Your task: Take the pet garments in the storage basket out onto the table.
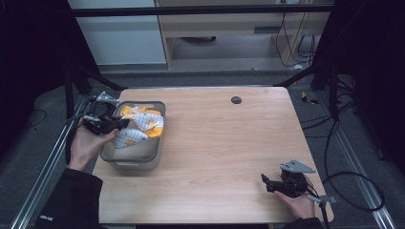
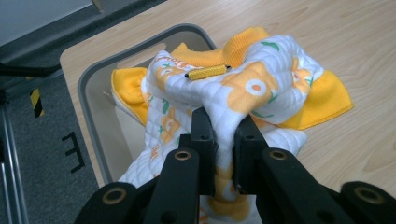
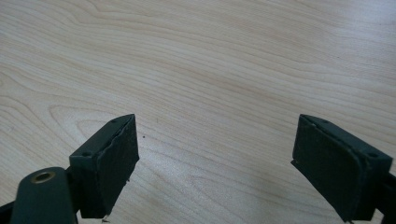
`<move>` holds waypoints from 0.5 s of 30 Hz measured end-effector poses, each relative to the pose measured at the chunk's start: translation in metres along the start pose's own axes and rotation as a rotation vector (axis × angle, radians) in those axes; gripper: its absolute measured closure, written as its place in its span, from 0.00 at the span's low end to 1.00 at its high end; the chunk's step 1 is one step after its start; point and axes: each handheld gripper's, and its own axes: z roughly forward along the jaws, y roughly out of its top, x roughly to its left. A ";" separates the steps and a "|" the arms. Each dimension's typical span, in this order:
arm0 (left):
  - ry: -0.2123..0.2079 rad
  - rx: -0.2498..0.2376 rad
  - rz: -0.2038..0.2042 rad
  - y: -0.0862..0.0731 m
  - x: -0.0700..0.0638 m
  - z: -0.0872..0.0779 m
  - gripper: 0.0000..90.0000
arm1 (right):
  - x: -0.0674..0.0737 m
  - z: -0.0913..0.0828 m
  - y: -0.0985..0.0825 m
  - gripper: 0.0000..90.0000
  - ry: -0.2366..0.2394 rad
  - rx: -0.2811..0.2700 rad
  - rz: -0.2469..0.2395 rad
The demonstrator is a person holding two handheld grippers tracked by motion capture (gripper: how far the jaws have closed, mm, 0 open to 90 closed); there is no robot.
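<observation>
while a patterned cloth [image 1: 138,125] is pinched over a grey bin [image 1: 134,161], the other gripper is held wide open above bare wood.

the wooden bench [image 1: 224,148] is seen from above, with the grey bin set near its left edge and a small dark round spot [image 1: 236,99] near its far edge. a white cloth printed in orange, bunched with a plain orange cloth [image 2: 327,100], is draped across the bin's rim and partly inside it. the left gripper [image 2: 224,135] is clamped on a fold of the white cloth, its fingers pressed onto the fabric. the right gripper [image 3: 215,163] is held low at the bench's near right corner, fingers spread apart, nothing between them. a small yellow knurled cylinder [image 2: 208,71] is seen lying on top of the cloth.
</observation>
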 end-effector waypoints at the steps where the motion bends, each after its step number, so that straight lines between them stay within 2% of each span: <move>1: -0.006 0.000 0.007 0.001 -0.002 -0.001 0.91 | 0.000 0.000 0.000 0.16 0.000 0.000 0.000; 5: -0.021 -0.005 0.023 0.004 -0.008 -0.003 0.91 | 0.000 0.000 0.000 0.16 -0.002 -0.001 -0.001; 13: -0.054 0.000 0.084 0.016 -0.026 -0.005 0.91 | 0.000 0.000 0.000 0.16 -0.004 -0.005 -0.003; 15: -0.065 -0.003 0.102 0.019 -0.034 -0.004 0.91 | 0.000 0.000 0.000 0.16 -0.006 -0.006 -0.006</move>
